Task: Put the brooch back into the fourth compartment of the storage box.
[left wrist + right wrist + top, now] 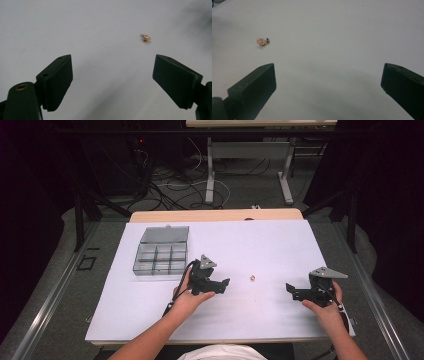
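Black jaws of the left gripper (pixel 112 82) stand spread wide over the white counter (pixel 75 30), holding nothing, and the small gold earring-like trinket (pixel 145 37) lies ahead of them, beyond the tips and nearer the right-hand jaw than the left. From the right gripper (pixel 328 87), whose jaws are likewise spread and empty, the same trinket (pixel 262 41) sits ahead and off toward the left-hand jaw, just outside the line between the two. In the high view it rests on bare counter between the left gripper (pixel 223 284) and the right gripper (pixel 290 290), closer to the left one, touching neither. My judgement is that the piece is so small and low that blunt jaws closing on it could squeeze it sideways and flick it across the smooth sheet, or press down past it and close on nothing; a closing stroke that is off-centre, as both jaw pairs now stand, would make that likelier, and a hard pinch might bend its thin post. A clear compartment box (pixel 160 251) stands well behind the left gripper with its lid laid open; its cells look empty, though something tiny inside would be too small to tell.
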The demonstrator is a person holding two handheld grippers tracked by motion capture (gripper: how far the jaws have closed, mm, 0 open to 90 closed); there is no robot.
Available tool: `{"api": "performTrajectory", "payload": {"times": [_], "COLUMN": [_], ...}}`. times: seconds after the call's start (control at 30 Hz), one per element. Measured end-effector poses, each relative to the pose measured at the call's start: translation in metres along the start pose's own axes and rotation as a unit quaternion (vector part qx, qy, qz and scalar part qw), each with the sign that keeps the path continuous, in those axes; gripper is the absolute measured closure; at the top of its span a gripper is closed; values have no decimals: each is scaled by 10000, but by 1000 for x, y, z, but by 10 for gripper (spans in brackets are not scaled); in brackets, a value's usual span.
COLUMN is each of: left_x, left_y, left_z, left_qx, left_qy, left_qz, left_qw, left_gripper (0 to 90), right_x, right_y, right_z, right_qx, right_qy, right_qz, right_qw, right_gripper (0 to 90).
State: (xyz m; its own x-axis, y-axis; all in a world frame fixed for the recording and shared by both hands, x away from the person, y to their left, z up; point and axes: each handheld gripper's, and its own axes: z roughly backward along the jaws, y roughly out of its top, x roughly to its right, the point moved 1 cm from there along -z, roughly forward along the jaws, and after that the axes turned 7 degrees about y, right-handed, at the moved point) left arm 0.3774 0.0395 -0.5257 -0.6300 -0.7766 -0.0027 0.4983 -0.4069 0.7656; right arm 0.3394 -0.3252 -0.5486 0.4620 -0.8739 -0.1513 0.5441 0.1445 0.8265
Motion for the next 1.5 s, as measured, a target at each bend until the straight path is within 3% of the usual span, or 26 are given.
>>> {"api": "performTrajectory", "payload": {"times": [0.43,1.2,1.5], "left_x": [6,23,25], "left_y": [16,37,38], "left_z": [-12,-40,-52], "left_qx": [117,259,154], "left_qy": [-131,-115,-174], "left_qz": [130,-216,-114], "left_qw": [9998,9994,9997], "left_gripper": [182,261,270], "right_x": [0,1,2], "right_y": [0,-2,-2], "right_z": [-1,-3,-4], "right_qx": [-5,-4,-46], "right_qy": [25,-6,46], "right_qz": [-27,-54,-51], "right_qw": [10000,10000,10000], "right_gripper": [0,0,0]}}
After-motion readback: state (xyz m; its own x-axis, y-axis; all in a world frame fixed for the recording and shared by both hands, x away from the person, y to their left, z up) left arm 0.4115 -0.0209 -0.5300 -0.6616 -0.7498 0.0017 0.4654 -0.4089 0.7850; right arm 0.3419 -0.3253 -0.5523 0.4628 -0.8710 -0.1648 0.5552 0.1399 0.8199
